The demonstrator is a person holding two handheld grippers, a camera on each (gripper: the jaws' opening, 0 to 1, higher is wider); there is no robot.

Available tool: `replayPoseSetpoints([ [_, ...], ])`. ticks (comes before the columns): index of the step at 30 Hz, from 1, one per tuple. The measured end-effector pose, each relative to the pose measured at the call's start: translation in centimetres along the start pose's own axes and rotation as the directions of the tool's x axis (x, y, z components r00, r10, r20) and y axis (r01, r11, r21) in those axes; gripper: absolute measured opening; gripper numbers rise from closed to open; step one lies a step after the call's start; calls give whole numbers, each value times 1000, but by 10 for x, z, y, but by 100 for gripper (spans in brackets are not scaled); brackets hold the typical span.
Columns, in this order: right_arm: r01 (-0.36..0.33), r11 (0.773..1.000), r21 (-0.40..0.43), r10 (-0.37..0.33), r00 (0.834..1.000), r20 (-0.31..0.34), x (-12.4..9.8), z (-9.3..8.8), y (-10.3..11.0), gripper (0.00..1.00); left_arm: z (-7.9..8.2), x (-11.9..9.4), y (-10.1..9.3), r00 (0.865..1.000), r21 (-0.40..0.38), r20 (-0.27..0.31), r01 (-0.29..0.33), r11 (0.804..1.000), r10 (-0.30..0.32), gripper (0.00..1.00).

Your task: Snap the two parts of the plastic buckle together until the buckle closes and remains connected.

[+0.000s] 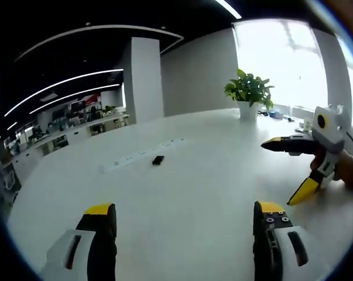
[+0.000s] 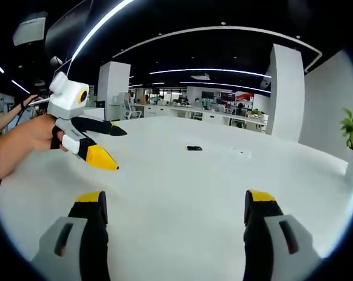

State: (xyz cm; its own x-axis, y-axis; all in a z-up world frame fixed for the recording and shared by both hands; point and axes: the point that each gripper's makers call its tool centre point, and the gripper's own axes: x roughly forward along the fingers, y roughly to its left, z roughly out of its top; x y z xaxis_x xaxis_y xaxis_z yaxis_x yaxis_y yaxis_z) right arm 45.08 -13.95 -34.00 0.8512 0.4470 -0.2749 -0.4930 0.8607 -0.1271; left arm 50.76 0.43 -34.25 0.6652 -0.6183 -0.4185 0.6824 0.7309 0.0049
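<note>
1. Left gripper (image 1: pixel 185 213): jaws wide, empty, above the white desk (image 1: pixel 182 175).
2. Buckle (image 1: pixel 158 160): small dark piece lying mid-desk, well apart from both grippers.
3. Right gripper (image 2: pixel 176 205): jaws wide, empty.
4. Step: approach. Next, I judge: reach, grasp buckle.

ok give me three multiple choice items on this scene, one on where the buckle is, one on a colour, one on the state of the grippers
1. Where does the small black buckle lie?
A. on the white table, far ahead of both grippers
B. between the left gripper's jaws
C. in the plant pot

2. What colour are the jaw tips?
A. red
B. yellow
C. green

3. How do the left gripper and right gripper stand?
A. both shut on the buckle
B. one open, one shut
C. both open, holding nothing

Answers: 1 A, it sits alone on the tabletop; 2 B, yellow caps show on every jaw; 3 C, bare table shows between each pair of jaws.
</note>
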Motion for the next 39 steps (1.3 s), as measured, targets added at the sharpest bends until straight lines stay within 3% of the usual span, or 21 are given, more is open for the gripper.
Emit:
replayPoseSetpoints([
  [4, 4, 1000, -15, -4, 1000, -30, 2, -7, 1, 97, -3, -7, -2, 1000, 2, 6, -9, 1000, 9, 99],
  [13, 14, 1000, -23, -15, 999, -28, -1, -6, 0, 95, -10, -25, -10, 1000, -5, 19, -10, 1000, 11, 99],
  [39, 10, 1000, -8, -10, 1000, 12, -15, 5, 0, 98, -25, -49, -27, 999, 5, 46, -18, 1000, 18, 99],
])
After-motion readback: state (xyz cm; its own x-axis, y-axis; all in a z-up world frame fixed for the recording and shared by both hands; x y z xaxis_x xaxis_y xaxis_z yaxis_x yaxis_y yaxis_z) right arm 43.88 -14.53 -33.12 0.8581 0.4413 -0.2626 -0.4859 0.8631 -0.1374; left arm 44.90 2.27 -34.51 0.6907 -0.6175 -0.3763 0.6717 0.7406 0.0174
